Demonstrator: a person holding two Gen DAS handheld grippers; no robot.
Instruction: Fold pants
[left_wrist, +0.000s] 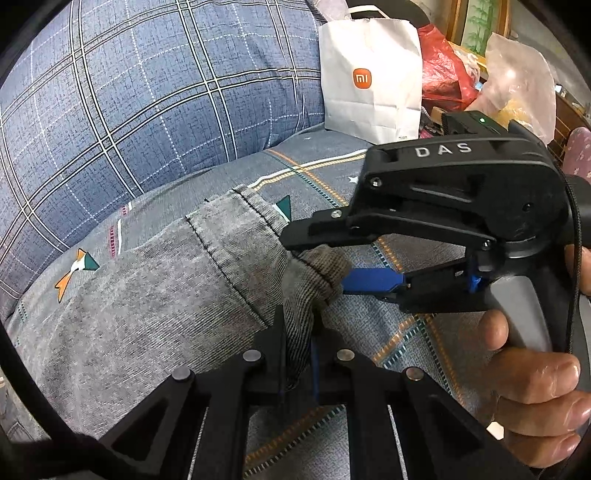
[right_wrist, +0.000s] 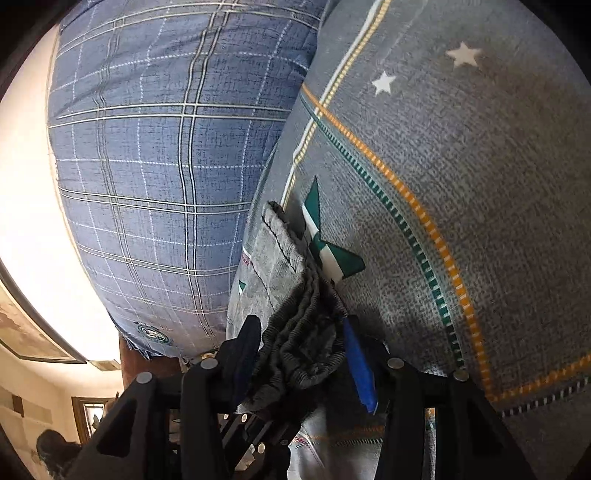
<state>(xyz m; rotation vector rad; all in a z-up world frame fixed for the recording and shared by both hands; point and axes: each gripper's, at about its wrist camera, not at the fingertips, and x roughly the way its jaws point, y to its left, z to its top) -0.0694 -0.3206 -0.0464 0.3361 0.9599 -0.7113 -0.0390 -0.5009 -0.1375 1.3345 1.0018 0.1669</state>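
Note:
Grey pants (left_wrist: 147, 295) lie across the patterned grey bedsheet (left_wrist: 369, 332), a hemmed end toward the far side. My left gripper (left_wrist: 299, 343) is shut on a bunched edge of the pants. My right gripper (left_wrist: 325, 266), held by a hand, comes in from the right and is shut on the same bunched edge just beyond the left one. In the right wrist view the pants (right_wrist: 295, 332) are gathered thick between my right gripper's (right_wrist: 299, 343) black and blue fingers (right_wrist: 358, 362).
A blue plaid pillow (left_wrist: 129, 92) lies behind the pants; it also shows in the right wrist view (right_wrist: 166, 166). A white paper bag (left_wrist: 369, 85), a red bag (left_wrist: 443, 70) and clear plastic clutter (left_wrist: 517, 74) stand at the far right.

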